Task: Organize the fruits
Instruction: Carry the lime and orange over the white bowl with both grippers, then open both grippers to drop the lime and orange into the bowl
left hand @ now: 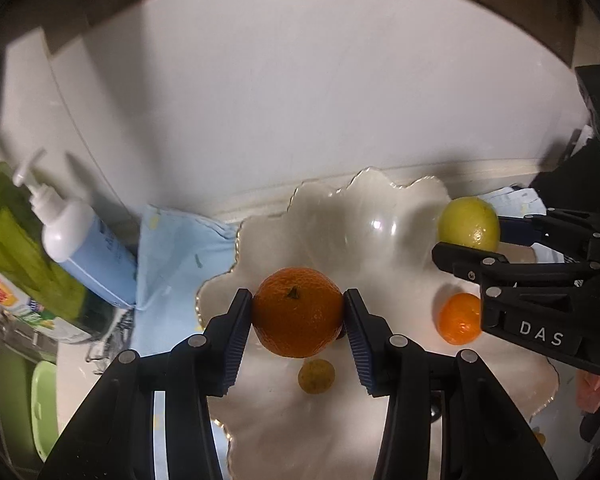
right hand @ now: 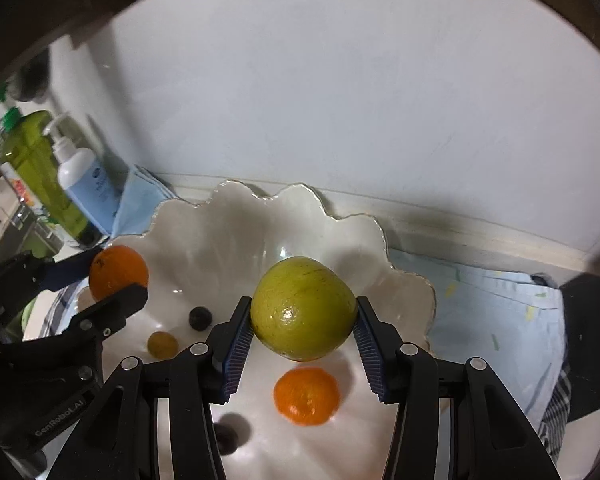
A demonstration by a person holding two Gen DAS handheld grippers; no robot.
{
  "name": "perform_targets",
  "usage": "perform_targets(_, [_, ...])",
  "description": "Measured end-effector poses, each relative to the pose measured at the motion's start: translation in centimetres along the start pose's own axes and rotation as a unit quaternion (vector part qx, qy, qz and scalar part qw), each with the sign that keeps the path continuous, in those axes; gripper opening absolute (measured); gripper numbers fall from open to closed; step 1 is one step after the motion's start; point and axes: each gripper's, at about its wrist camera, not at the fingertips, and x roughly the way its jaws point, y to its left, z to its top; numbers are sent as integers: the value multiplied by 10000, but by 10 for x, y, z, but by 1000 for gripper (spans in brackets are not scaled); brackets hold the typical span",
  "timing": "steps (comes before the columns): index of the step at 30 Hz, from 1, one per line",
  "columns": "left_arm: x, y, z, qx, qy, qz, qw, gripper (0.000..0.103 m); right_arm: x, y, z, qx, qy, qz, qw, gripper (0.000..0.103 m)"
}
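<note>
White wall backs a pale counter covered by a light blue cloth (right hand: 496, 304). At far left stands a green bottle (right hand: 40, 168), its red-and-yellow label too blurred to read, and beside it a white pump bottle (right hand: 82, 184) with a blue label, its print illegible. A scalloped white dish (right hand: 220, 240) with a gilt rim occupies the centre, against the wall. The left gripper (left hand: 298, 320) is clamped on a large orange (left hand: 298, 312), both ribbed blue pads pressing its sides above the dish; the stem end faces the left wrist camera. Its housing reads "GenRobot.AI" in the right wrist view. On the dish floor lie a small yellow-green fruit (right hand: 162, 344), two dark round fruits (right hand: 201, 317), and a small mandarin (right hand: 306, 396). The right gripper (right hand: 304, 328) is clamped on a yellow-green citrus (right hand: 304, 308), held above the dish, one end turned toward the right wrist camera, long axis roughly along the view. Its housing shows "DAS" in the left wrist view.
</note>
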Motion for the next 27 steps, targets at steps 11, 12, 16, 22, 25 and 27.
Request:
perform_targets(11, [36, -2, 1, -27, 586, -13, 9983, 46, 37, 0, -4, 117, 584, 59, 9982, 51])
perform_targets(12, [38, -1, 1, -74, 642, -23, 9979, 46, 39, -1, -5, 126, 627, 74, 9979, 51])
perform_targets(16, [45, -2, 3, -139, 808, -102, 9966, 48, 41, -3, -4, 178, 653, 117, 9976, 53])
perform_targets(22, [30, -5, 5, -107, 618, 7, 9980, 69, 21, -4, 2, 122, 364, 26, 9993, 60])
perform_targets(25, [21, -7, 4, -93, 627, 123, 9979, 71, 9, -6, 2, 84, 250, -74, 9996, 60])
perform_targets(27, [14, -4, 4, -80, 586, 257, 9979, 71, 0, -7, -1, 64, 207, -112, 9997, 60])
